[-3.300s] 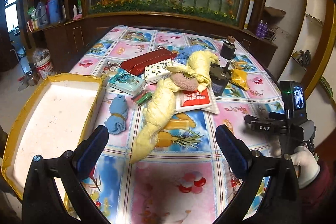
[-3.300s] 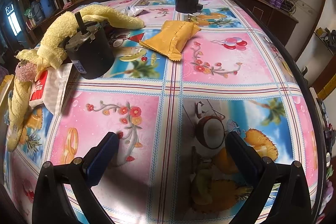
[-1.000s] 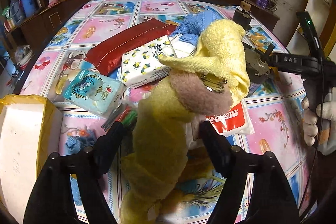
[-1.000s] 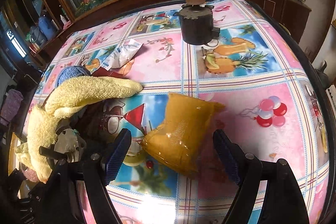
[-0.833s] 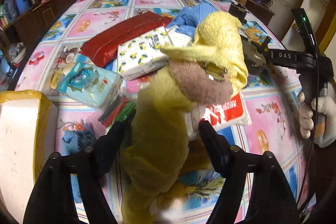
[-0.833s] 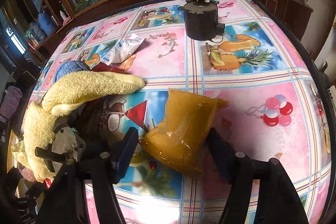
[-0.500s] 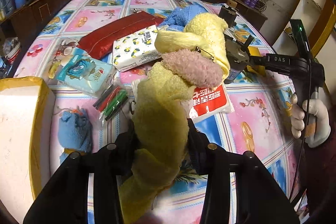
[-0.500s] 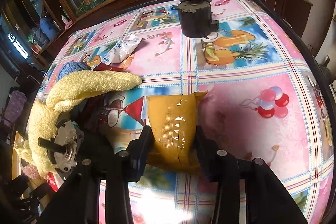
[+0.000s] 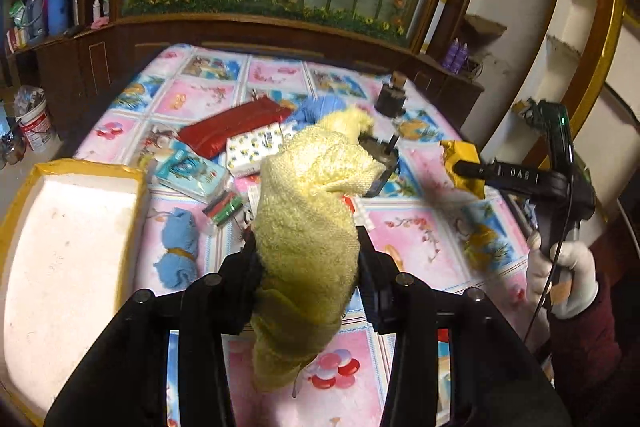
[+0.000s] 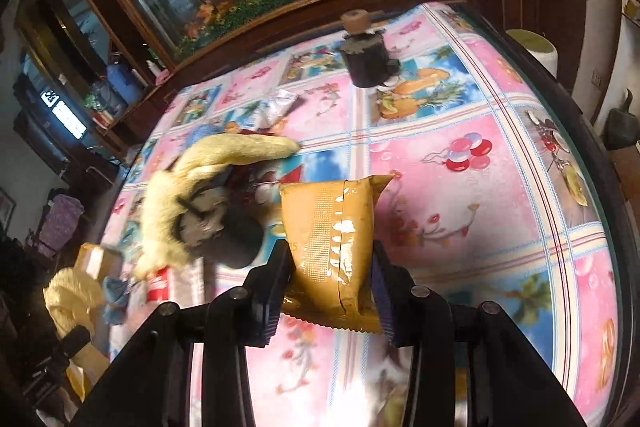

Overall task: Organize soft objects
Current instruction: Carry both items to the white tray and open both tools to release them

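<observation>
A: Right, start big: the desk (image 9: 420, 239) under its bright fruit-print cloth, cluttered at the middle, with the yellow-rimmed white box (image 9: 64, 227) at its left edge. That box looks like the drop spot for soft things.

B: And the yellow towel (image 9: 308, 239) is the largest thing in play. The left tool (image 9: 308, 267) has its jaws clamped on the towel's twisted middle, so one end droops below the tool and the other trails back over the dark motor (image 9: 380, 163).

A: Gripping mid-length makes sense; a long limp cloth hangs evenly that way. I'd judge it is headed for the box.

B: Now the right tool (image 10: 332, 267). Jaws pressed in on both sides of the orange pouch (image 10: 332, 227), pinched near its lower seam, and it's raised clear of the cloth.

A: Squeezed across the narrow width, so the pouch stands upright between the pads.

B: Smaller bits stay put: red pouch (image 9: 236, 131), tissue pack (image 9: 256, 147), blue cloth bundle (image 9: 180, 247), coloured pens (image 9: 224, 207).
</observation>
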### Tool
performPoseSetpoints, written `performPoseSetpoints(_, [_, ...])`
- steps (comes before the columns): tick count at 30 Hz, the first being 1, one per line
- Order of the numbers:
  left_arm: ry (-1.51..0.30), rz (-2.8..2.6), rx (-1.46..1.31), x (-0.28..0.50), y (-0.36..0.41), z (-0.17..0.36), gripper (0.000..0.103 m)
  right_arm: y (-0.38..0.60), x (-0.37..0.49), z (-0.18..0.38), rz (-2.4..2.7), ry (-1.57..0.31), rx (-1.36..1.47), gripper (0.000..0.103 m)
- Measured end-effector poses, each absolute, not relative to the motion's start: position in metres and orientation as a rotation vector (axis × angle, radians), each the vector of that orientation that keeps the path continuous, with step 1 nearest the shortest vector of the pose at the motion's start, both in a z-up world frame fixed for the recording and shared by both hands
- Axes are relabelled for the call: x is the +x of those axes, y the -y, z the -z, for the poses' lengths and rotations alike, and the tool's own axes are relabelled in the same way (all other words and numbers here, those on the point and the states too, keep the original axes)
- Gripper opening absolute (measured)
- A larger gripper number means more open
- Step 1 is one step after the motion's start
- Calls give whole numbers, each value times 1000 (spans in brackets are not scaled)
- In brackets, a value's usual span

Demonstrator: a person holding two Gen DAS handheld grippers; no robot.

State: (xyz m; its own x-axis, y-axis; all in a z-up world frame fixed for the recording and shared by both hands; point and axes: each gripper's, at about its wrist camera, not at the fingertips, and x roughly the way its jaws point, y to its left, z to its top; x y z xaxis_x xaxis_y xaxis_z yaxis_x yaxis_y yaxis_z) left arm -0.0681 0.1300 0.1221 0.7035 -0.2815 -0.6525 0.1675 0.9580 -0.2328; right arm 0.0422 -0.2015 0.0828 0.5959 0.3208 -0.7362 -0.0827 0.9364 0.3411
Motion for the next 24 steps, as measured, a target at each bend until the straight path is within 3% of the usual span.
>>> performPoseSetpoints(13, [-568, 35, -165, -109, -237, -210, 41, 78, -15, -182, -587, -768, 227, 40])
performPoseSetpoints(18, [-622, -29, -235, -73, -288, -181, 41, 2, -2, -181, -782, -841, 274, 40])
performPoseSetpoints(24, [-740, -63, -321, -23, -323, -111, 41, -98, 21, -142, -844, -952, 207, 40])
